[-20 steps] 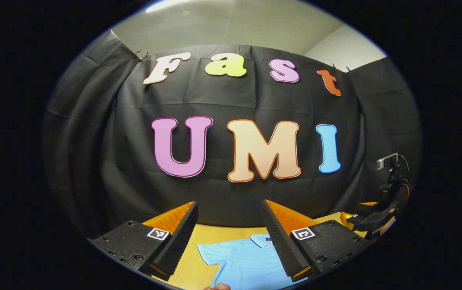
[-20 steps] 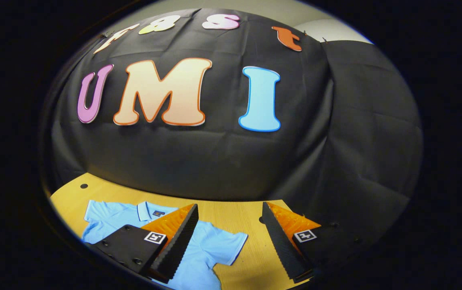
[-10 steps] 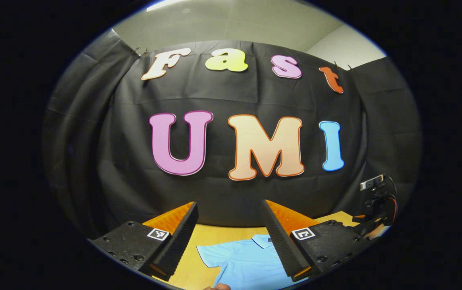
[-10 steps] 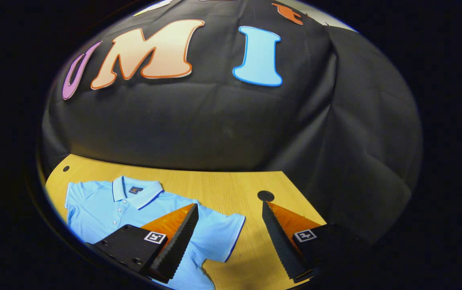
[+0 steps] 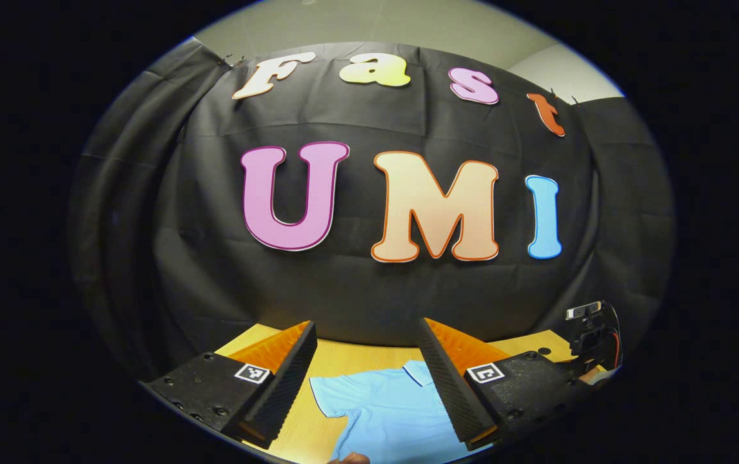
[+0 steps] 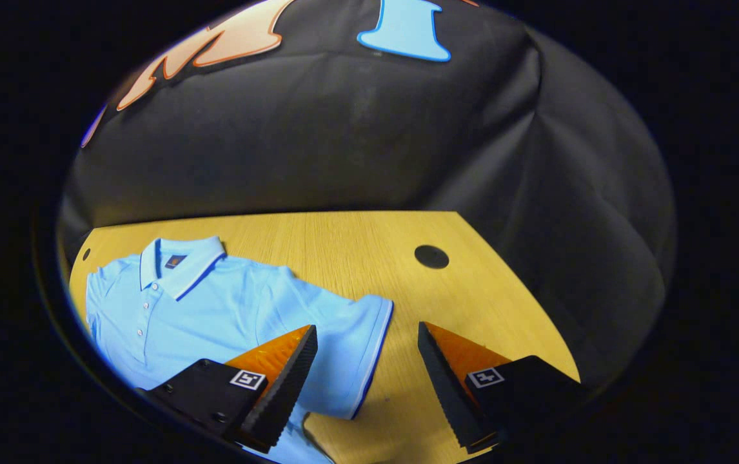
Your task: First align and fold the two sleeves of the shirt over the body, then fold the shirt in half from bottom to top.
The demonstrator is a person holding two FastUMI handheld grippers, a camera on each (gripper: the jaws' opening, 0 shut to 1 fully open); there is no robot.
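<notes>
A light blue polo shirt [image 6: 215, 309] lies face up on the wooden table [image 6: 356, 245], its collar [image 6: 179, 267] toward the far left. Its short sleeve [image 6: 360, 341] with a dark-trimmed cuff spreads out flat. My right gripper [image 6: 366, 328] hovers open above that sleeve's cuff, one finger over the sleeve and the other over bare wood. My left gripper [image 5: 366, 325] is open too, held high, with the shirt [image 5: 389, 406] and its other sleeve [image 5: 324, 393] low between its fingers. The right gripper [image 5: 592, 341] also shows far right in the left gripper view.
A round dark hole [image 6: 431, 256] is cut in the table beyond the sleeve, and a smaller one [image 6: 86, 254] lies at the far left corner. Black cloth walls close the table's back and right sides. A fingertip [image 5: 347, 459] shows at the bottom edge.
The right gripper has tipped down and come closer over the shirt's sleeve, so more of the table shows. The left gripper has tilted down slightly. Both stayed open.
</notes>
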